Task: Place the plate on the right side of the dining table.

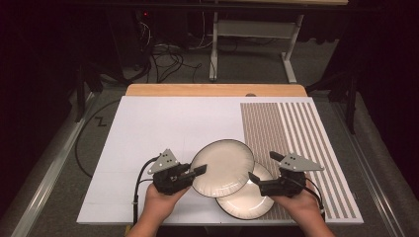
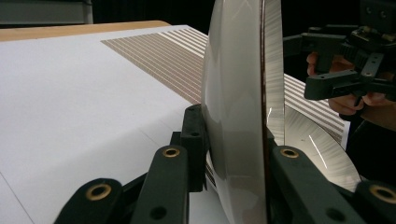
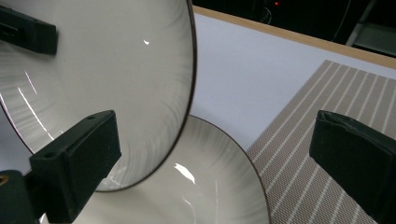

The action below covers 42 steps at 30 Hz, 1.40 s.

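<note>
Two round cream ceramic plates with a thin dark rim are in play near the front edge of the white tabletop (image 1: 163,123).

Upper cream plate (image 1: 222,168): lifted and tilted, held at its left rim by the left gripper (image 1: 198,171). In the left gripper view the plate (image 2: 238,116) stands edge-on between the two black jaws, which are clamped on its rim, one pad against each face. Its right part overhangs the second plate.

Lower cream plate (image 1: 247,200): flat on the tabletop, partly on the white sheet and partly on the beige striped placemat (image 1: 291,143), its left upper portion covered by the lifted plate. In the right gripper view it (image 3: 210,186) lies below and ahead of the jaws, with the lifted plate (image 3: 107,79) crossing over it from the left.

Right gripper (image 1: 254,180): jaws apart, nothing between the pads. It sits at the right side of the lower plate, jaws pointing left toward the overlap of the two plates.

Key relation: the free plate lies just ahead of and under the right jaws, with its exposed rim on the right and near sides; the left hand is occupied. Judgement: the right gripper is the nearer and only free one for the lower plate, and the rim clear of the overhang looks like the accessible place to grasp. Risk: the two plates knocking together where they overlap.
</note>
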Each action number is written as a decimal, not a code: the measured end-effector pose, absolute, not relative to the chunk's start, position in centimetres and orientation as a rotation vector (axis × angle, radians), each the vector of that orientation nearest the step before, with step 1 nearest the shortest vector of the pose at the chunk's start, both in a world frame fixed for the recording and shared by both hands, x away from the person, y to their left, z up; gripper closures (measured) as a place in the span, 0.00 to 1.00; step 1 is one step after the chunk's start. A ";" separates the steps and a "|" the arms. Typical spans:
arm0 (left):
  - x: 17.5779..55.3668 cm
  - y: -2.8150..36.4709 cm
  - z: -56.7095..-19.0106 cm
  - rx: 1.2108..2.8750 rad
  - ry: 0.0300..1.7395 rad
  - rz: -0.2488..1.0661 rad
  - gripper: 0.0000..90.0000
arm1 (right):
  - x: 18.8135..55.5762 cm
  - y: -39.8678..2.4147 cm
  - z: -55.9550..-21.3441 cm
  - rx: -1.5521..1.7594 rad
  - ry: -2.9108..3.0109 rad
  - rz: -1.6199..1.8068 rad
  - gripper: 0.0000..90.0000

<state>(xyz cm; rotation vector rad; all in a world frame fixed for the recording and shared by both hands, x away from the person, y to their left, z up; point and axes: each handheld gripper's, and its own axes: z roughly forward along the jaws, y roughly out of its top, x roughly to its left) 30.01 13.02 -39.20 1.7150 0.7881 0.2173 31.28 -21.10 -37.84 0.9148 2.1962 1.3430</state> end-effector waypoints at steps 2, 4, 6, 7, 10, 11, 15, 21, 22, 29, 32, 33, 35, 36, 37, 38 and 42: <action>30.0 13.0 -39.2 1.716 0.785 0.216 0.83 | 31.6 -20.6 -37.7 0.912 2.207 1.359 0.06; 30.0 13.0 -39.2 1.717 0.783 0.216 0.83 | 31.9 -20.2 -37.7 0.912 2.215 1.377 0.08; 30.0 13.0 -39.2 1.719 0.782 0.218 0.83 | 32.0 -19.8 -37.9 0.926 2.225 1.409 0.15; 30.0 13.0 -39.2 1.720 0.782 0.218 0.83 | 32.0 -19.8 -37.9 0.926 2.225 1.409 0.15; 30.0 13.0 -39.2 1.722 0.782 0.217 0.83 | 31.9 -19.7 -38.3 0.950 2.251 1.420 0.21; 30.0 13.0 -39.2 1.723 0.782 0.219 0.83 | 32.0 -19.7 -38.4 0.968 2.256 1.418 0.26; 30.0 13.0 -39.1 1.726 0.780 0.223 0.83 | 32.3 -20.1 -39.0 1.018 2.294 1.483 0.46; 30.1 13.0 -39.2 1.729 0.774 0.222 0.83 | 32.3 -20.0 -39.2 1.010 2.322 1.505 0.65; 30.1 13.1 -39.2 1.730 0.773 0.222 0.83 | 32.4 -19.9 -39.2 1.010 2.326 1.515 0.67; 30.1 13.1 -39.2 1.733 0.771 0.219 0.83 | 32.4 -20.0 -39.2 1.058 2.328 1.533 0.84; 30.1 13.1 -39.2 1.732 0.770 0.217 0.83 | 32.5 -20.1 -39.2 1.089 2.327 1.543 0.88; 30.1 13.1 -39.2 1.732 0.771 0.216 0.83 | 32.6 -20.2 -39.2 1.102 2.327 1.546 0.90; 30.2 13.1 -39.2 1.729 0.777 0.209 0.83 | 32.7 -20.3 -39.2 1.117 2.329 1.550 0.91; 30.3 13.2 -39.3 1.722 0.790 0.189 0.83 | 32.7 -20.3 -39.2 1.119 2.328 1.550 0.91; 30.3 13.2 -39.3 1.722 0.790 0.189 0.83 | 32.7 -20.3 -39.2 1.119 2.328 1.550 0.91; 30.4 13.2 -39.3 1.716 0.798 0.174 0.83 | 32.7 -20.3 -39.2 1.123 2.328 1.551 0.92; 30.6 13.5 -39.5 1.669 0.838 0.103 0.85 | 32.6 -20.5 -39.0 1.136 2.327 1.570 0.94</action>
